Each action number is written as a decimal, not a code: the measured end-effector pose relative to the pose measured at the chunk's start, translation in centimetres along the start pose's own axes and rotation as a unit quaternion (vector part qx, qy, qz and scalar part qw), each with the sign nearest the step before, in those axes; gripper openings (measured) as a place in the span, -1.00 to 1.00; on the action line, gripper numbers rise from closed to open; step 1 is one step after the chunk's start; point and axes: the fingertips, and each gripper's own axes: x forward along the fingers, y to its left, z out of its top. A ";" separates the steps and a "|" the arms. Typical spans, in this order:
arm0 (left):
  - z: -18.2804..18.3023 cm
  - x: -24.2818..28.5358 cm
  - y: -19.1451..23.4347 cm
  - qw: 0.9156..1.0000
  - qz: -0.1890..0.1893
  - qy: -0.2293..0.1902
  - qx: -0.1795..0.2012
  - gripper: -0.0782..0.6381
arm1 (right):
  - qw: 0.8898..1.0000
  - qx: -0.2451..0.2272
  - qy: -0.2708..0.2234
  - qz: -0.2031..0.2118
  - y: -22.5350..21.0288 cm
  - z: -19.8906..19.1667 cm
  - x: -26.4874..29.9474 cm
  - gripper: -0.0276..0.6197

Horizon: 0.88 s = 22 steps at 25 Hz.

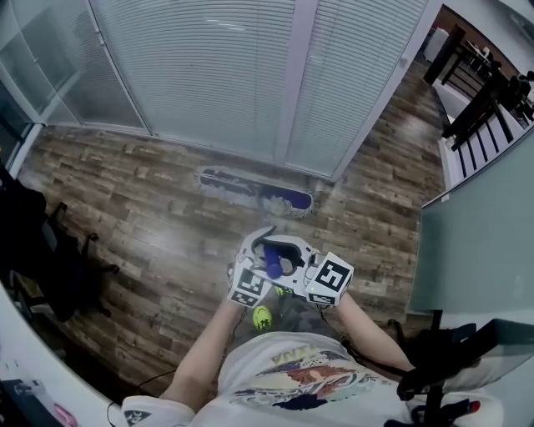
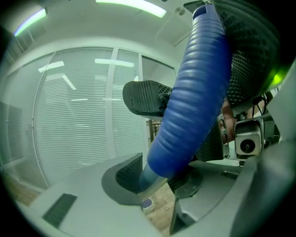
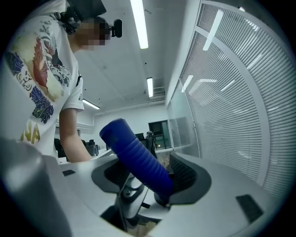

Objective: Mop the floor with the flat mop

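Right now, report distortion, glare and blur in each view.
Head view: fisheye bows the blinds; mop head soft. Left gripper view: mop handle looms large, soft; ceiling light glares. Right gripper view: blinds curve, strip light blown out.

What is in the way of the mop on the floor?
Nothing visible lies on the wooden floor around the flat mop. The wall of blinds stands just beyond it, and a black chair sits off to the left.

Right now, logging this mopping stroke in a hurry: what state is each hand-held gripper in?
Left hand-held gripper: closed on the blue mop handle.
Right hand-held gripper: jaws opening, the blue mop handle between them, not clamped.
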 end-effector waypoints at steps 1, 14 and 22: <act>-0.1 -1.0 -1.0 1.000 0.001 0.002 -0.001 -0.42 | 1.000 0.001 0.000 0.002 1.3 -0.1 -0.4 -0.16; -0.5 -8.9 -14.6 0.998 0.055 0.006 -0.016 -0.42 | 0.998 0.001 0.011 0.056 15.6 -2.8 -8.7 -0.15; -0.2 -13.1 -26.7 0.995 0.097 0.020 -0.020 -0.42 | 0.994 -0.015 -0.002 0.104 25.6 -4.3 -17.8 -0.15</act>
